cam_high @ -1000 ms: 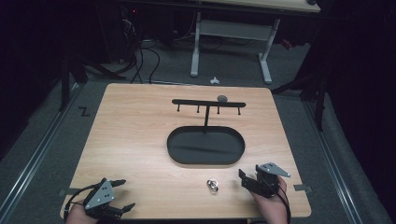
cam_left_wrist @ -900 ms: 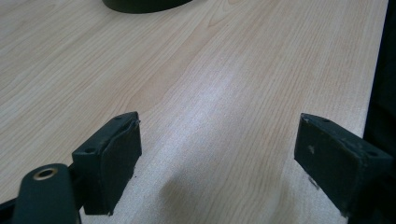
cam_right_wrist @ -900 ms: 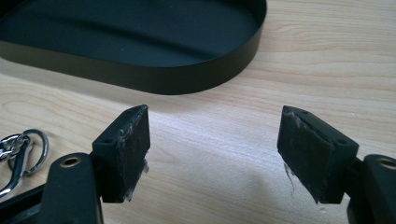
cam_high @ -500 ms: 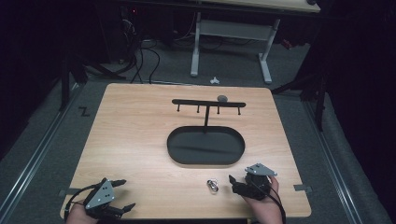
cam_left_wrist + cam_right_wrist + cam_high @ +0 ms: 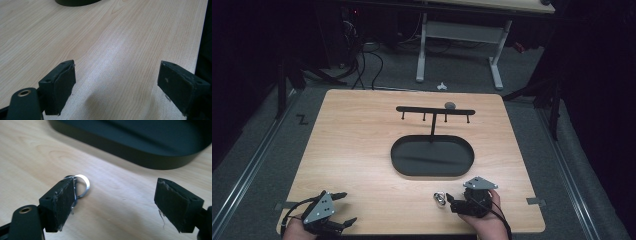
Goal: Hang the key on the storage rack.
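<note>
A small silver ring [image 5: 439, 200] lies on the wooden table [image 5: 362, 150] near its front edge. My right gripper [image 5: 452, 204] is open just to the right of it. In the right gripper view the ring [image 5: 83, 185] pokes out from behind the left jaw, with nothing between the jaws [image 5: 115, 205]. My left gripper [image 5: 344, 209] rests open at the front left corner; its own view has only bare wood between the jaws [image 5: 116, 85]. A black oval tray [image 5: 432, 156] carries a T-shaped rack [image 5: 434, 111] with several hooks.
A small grey object [image 5: 450, 105] sits on the rack's bar. The tray wall [image 5: 130, 152] rises close ahead of the right gripper. Beyond the table stand a white desk frame [image 5: 459, 45] and cables on the floor. Dark floor surrounds the table.
My right gripper has moved left toward the ring and now sits right beside it. The left gripper has stayed put.
</note>
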